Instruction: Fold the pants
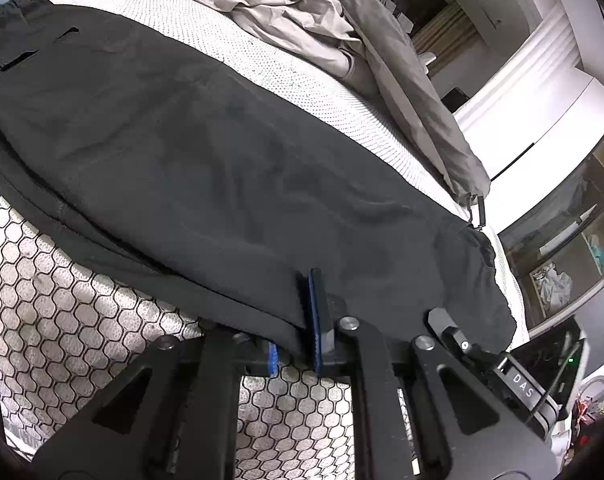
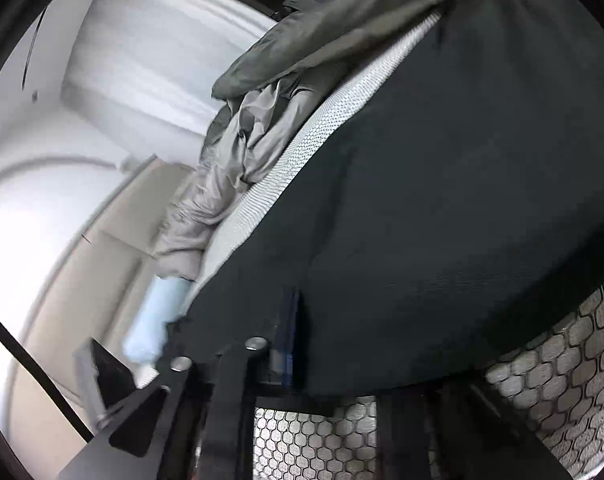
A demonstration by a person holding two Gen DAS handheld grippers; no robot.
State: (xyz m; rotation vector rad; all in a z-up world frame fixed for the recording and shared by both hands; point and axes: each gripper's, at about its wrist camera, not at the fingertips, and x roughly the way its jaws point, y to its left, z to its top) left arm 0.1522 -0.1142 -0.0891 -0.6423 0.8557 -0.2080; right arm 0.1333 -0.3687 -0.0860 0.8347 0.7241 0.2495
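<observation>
Black pants (image 1: 206, 152) lie stretched out along the bed, waistband at the far left, leg cuffs at the near right. My left gripper (image 1: 302, 332) is shut on the near edge of the pants by the cuff end; one blue-padded finger (image 1: 316, 312) lies on top of the cloth, the other below. In the right wrist view the pants (image 2: 442, 200) fill the frame. My right gripper (image 2: 298, 344) is shut on their near edge; one finger (image 2: 288, 332) shows on the cloth, the other is hidden under it. The view is blurred.
The mattress (image 1: 82, 320) has a hexagon-patterned side and a white dotted top (image 1: 302, 76). A crumpled grey-beige duvet (image 1: 286, 8) lies beyond the pants, also in the right wrist view (image 2: 242, 136). A pale blue pillow (image 2: 154, 320) sits near. Shelves (image 1: 574, 240) stand off the bed's right end.
</observation>
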